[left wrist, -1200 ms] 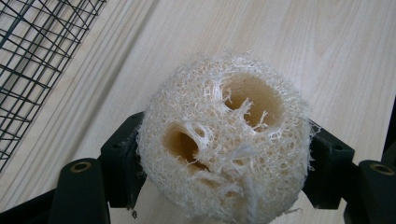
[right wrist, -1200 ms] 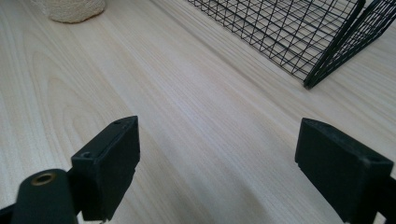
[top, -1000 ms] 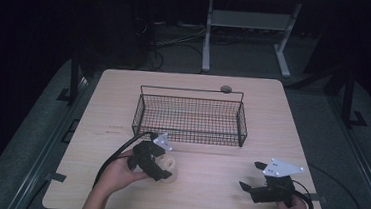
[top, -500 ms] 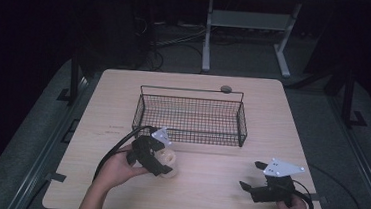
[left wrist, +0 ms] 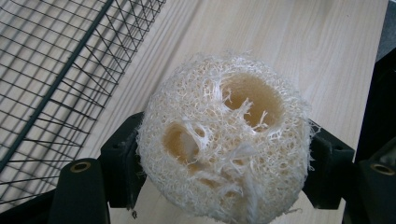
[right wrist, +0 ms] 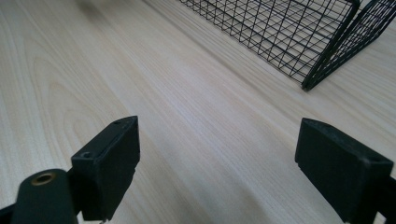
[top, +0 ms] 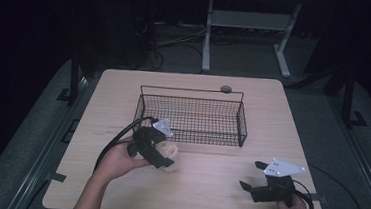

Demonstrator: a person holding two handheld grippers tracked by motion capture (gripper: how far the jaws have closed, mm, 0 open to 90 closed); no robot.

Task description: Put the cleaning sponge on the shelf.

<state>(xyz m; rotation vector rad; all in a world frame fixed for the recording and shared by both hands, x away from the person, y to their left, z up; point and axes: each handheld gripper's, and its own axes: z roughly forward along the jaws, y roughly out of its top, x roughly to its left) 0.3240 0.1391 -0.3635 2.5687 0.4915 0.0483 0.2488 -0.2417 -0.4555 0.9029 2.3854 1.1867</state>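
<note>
A pale round loofah sponge (left wrist: 224,140) with two holes sits clamped between the two black jaws of my left gripper (left wrist: 224,158). In the high view the same left gripper (top: 165,153) holds the loofah (top: 169,149) just above the table, in front of the near left corner of the black wire basket (top: 191,116). My right gripper (top: 253,175) rests low over the table's front right part, its jaws wide apart. In the right gripper view the right gripper (right wrist: 219,158) has bare wood between its jaws, and the basket (right wrist: 299,32) lies beyond.
A small dark round disc (top: 226,89) lies at the table's far edge behind the basket. The wooden table (top: 207,186) has bare wood between the two hands. A metal stand (top: 250,24) and cables are on the floor beyond.
My left gripper has lifted and tilted a little with the loofah held in it, staying in front of the basket. The right gripper has stayed put.
</note>
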